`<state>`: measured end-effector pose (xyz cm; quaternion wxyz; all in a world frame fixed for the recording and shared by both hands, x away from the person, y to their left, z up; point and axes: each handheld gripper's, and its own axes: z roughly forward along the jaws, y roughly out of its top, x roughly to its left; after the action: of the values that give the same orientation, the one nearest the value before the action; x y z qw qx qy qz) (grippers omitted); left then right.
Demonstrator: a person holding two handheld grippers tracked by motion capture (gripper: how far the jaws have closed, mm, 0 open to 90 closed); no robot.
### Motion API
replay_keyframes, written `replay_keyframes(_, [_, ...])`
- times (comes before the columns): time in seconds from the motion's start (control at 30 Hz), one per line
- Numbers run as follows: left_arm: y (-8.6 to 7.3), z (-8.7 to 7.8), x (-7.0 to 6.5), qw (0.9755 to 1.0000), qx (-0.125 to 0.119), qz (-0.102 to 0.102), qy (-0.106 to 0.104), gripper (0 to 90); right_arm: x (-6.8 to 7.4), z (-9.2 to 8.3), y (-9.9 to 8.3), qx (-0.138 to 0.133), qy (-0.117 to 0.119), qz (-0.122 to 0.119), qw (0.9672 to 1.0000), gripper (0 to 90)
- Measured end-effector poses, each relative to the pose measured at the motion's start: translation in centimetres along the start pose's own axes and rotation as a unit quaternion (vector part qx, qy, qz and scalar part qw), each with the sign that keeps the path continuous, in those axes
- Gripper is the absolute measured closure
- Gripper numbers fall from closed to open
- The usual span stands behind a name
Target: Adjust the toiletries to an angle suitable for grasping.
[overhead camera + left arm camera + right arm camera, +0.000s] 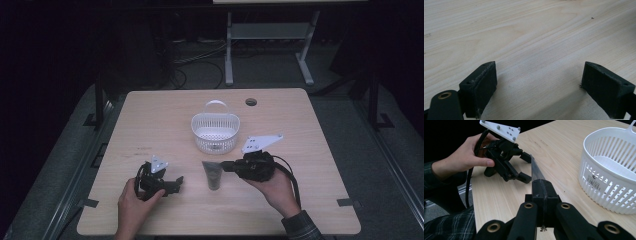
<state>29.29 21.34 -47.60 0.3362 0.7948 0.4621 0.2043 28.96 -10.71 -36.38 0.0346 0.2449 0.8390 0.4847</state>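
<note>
A light wooden table (165,115) with a round cable hole (251,102) near its far edge stands on grey flooring; behind it, a white metal frame (270,37) and loose cables (200,55).

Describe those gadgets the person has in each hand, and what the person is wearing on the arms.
Each hand carries a black gripper, the left gripper and the right gripper, with two blocky black jaws on arms joined by brass-ringed pivots. A pale grey three-cornered plate dotted with screws sits on top, and a thick black cable trails away. The person wears a dark plaid sleeve.
</note>
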Motion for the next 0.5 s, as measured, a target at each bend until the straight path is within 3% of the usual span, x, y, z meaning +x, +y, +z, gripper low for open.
replay_keyframes(0.5, [0.00,0.00,0.00,1.0000,0.000,0.000,0.000,12.0,-0.48,0.38,0.10,0.004,-0.008,0.001,1.0000,90.0])
